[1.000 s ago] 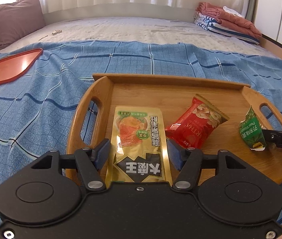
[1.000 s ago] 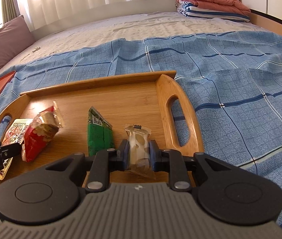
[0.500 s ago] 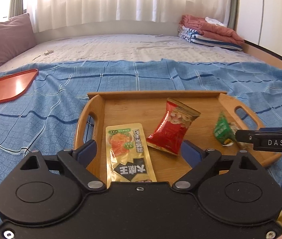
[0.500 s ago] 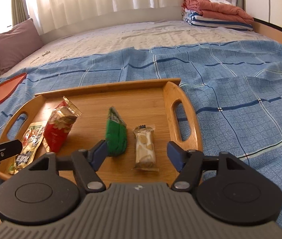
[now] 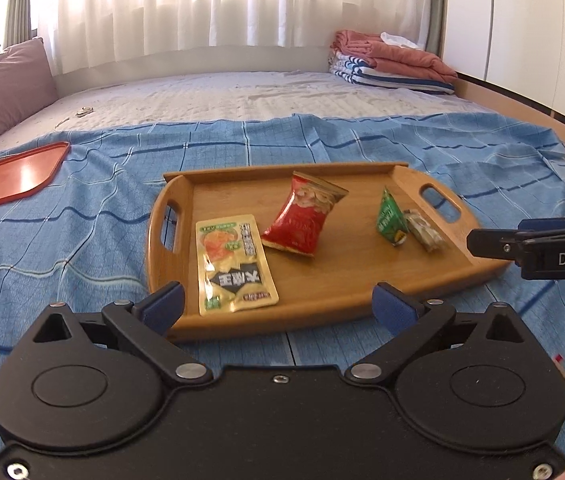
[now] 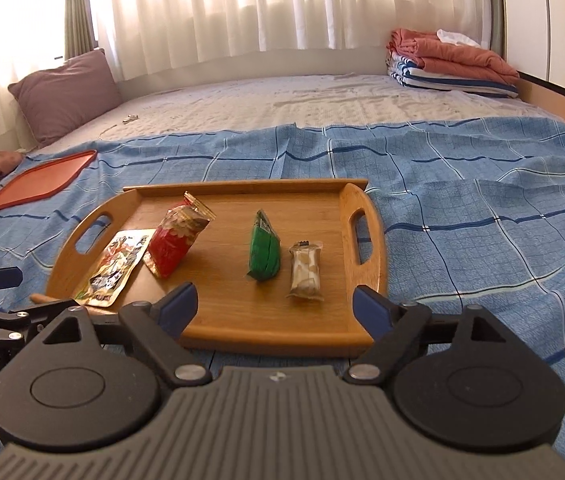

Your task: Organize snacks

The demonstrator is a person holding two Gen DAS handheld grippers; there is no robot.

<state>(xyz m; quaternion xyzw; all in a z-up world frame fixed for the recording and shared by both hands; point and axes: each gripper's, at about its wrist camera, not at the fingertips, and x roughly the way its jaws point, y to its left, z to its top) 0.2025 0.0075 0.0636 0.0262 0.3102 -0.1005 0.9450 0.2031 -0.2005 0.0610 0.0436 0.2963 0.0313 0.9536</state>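
Wooden tray w/ four snacks sits on blue checked sheet over a bed; curtains behind, pillow far left, red tray left. Left gripper & right gripper both spread wide, empty, just short of tray's near edge.

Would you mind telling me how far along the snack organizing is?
Four packets lie in the wooden tray: yellow, red, green and beige. Both the left gripper and right gripper are open, holding nothing. No loose snacks are visible, so it looks nearly finished.
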